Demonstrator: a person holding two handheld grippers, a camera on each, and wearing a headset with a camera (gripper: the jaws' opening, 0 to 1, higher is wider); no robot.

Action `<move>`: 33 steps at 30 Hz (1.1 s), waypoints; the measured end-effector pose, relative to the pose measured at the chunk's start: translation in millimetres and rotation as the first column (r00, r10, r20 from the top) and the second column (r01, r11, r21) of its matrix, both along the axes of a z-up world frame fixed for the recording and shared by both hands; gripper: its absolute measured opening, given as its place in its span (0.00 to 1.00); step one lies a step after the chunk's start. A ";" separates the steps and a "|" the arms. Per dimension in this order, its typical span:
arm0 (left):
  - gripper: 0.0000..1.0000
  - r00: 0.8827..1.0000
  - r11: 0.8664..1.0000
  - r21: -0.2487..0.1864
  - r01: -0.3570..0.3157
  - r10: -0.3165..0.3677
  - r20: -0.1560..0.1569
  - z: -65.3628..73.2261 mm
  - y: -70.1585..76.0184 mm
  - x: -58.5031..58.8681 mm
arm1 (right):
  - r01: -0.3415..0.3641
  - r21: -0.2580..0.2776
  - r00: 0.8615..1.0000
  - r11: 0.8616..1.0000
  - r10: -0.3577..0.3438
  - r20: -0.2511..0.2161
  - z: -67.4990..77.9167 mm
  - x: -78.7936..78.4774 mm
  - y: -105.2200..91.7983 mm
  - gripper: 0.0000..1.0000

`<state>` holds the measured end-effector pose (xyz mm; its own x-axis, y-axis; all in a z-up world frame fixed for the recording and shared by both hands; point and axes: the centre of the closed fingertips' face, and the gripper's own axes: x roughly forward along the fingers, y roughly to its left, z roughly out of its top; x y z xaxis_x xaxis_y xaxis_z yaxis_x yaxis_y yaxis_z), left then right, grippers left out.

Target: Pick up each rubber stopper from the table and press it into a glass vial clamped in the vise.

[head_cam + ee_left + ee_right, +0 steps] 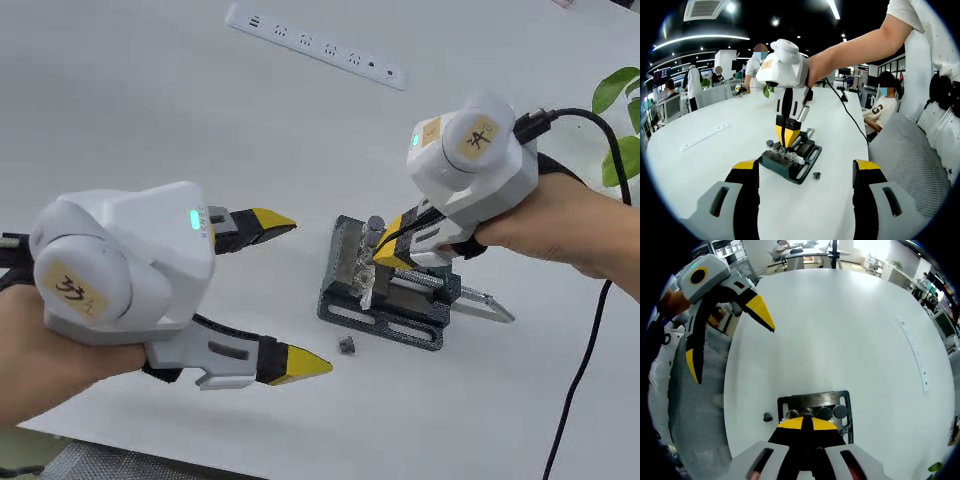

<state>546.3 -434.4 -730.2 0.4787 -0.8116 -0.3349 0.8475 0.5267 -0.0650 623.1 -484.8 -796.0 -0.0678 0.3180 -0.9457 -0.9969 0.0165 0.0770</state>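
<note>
A small dark vise [385, 322] stands on the white table and clamps a row of glass vials [362, 272]; two of them carry grey stoppers [840, 411]. My right gripper [385, 252] points down onto the vials, shut, tips together, and I see nothing between them. One loose dark rubber stopper [347, 346] lies on the table just in front of the vise, also seen as the stopper [816, 175] and the stopper [768, 416]. My left gripper [290, 293] hovers left of the vise, open and empty, its jaws spread wide on either side of the line to the vise [782, 167].
A white power strip [315, 45] lies at the table's far side. A black cable [590, 350] runs from the right gripper down the right side. Green plant leaves [620, 120] stand at the right edge. People sit and stand at desks beyond the table.
</note>
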 end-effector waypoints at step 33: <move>0.74 1.000 1.000 0.007 0.026 -0.026 0.002 0.3 -7.2 0.5 | -0.021 -0.020 1.000 1.000 0.021 -0.005 -0.8 0.0 1.0 0.00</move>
<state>546.8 -441.7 -729.9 0.4583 -0.8214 -0.3396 0.8610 0.5051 -0.0600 623.1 -483.9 -796.8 -0.0788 0.2973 -0.9515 -0.9967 -0.0032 0.0816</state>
